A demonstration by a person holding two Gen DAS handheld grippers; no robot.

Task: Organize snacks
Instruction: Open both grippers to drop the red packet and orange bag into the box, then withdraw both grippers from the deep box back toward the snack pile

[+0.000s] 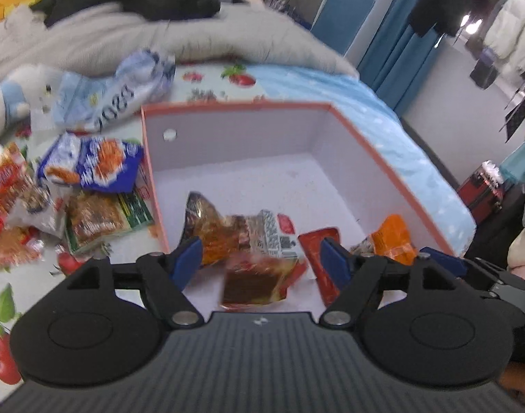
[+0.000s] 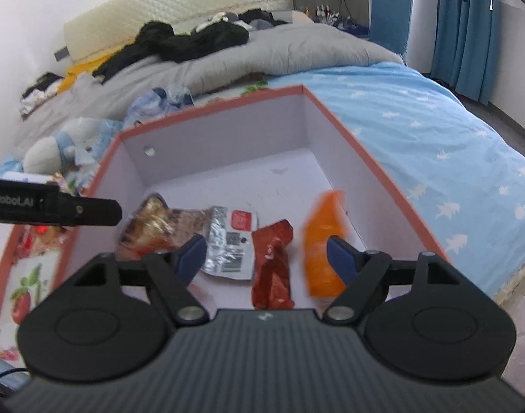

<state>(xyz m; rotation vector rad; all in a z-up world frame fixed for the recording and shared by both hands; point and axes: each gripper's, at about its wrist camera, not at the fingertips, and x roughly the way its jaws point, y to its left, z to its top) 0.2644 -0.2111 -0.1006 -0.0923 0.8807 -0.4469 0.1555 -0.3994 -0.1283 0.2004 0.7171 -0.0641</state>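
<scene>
A white box with an orange rim [image 1: 362, 137] [image 2: 348, 127] stands on the bed. On its floor lie a brown-orange packet [image 1: 211, 230] [image 2: 149, 223], a silver packet with a red label [image 1: 279, 237] [image 2: 231, 244] and a red packet [image 2: 272, 265]. My left gripper [image 1: 260, 251] hangs open over the box's near side; a blurred brown packet [image 1: 255, 282] lies loose between its fingers, clear of both pads. My right gripper [image 2: 266, 244] is open too. A blurred orange packet [image 2: 322, 244] stands just beside its right finger, not pinched. More packets are heaped left of the box [image 1: 100, 168].
Part of the left gripper [image 2: 90, 210] reaches in from the left of the right wrist view. A plush toy [image 1: 18, 96], a pale blue plastic bag [image 1: 114, 93], a grey duvet [image 2: 262, 58] and black clothes [image 2: 193, 41] lie behind the box. The bed's edge [image 2: 503, 275] runs along the right.
</scene>
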